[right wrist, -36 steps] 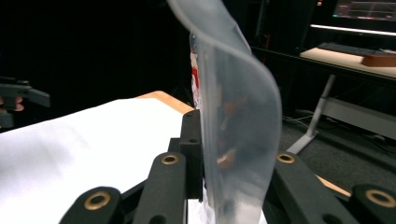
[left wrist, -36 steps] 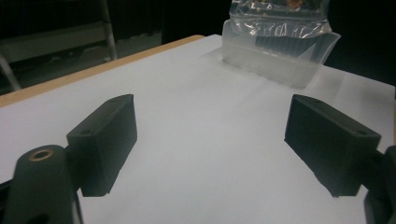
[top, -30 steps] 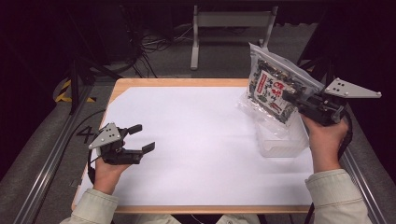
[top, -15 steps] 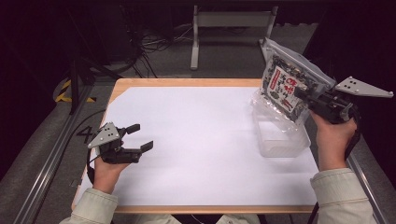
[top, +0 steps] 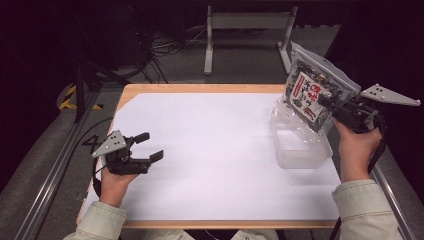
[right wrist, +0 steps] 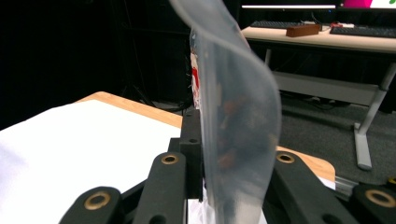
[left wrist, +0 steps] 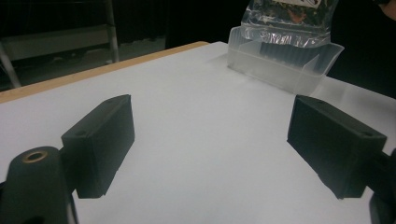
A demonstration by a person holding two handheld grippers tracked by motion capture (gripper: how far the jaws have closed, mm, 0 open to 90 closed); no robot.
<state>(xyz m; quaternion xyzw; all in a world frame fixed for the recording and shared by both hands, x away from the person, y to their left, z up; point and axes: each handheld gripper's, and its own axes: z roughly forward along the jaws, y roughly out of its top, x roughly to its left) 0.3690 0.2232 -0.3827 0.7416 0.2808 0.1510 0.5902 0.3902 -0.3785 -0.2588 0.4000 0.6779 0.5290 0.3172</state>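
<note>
Snack pouch (top: 314, 95), clamped by its edge in the right gripper (top: 334, 106) just above the clear plastic tray (top: 300, 147), looks light, limp and slippery, best pinched at a flat seam, while the left gripper (top: 147, 146) rests agape and empty on the tabletop (top: 215, 145).

Light falls from above onto the white table sheet (top: 215, 150), which is bright and evenly lit, while the room around it sinks into near black. Shadows under the left gripper (top: 149, 146) are faint and soft. In the right gripper view the plastic bag (right wrist: 233, 121) sits blurred, too near for focus; the far desk (right wrist: 327, 39) is sharper. The left gripper view is slightly soft and grainy.
</note>
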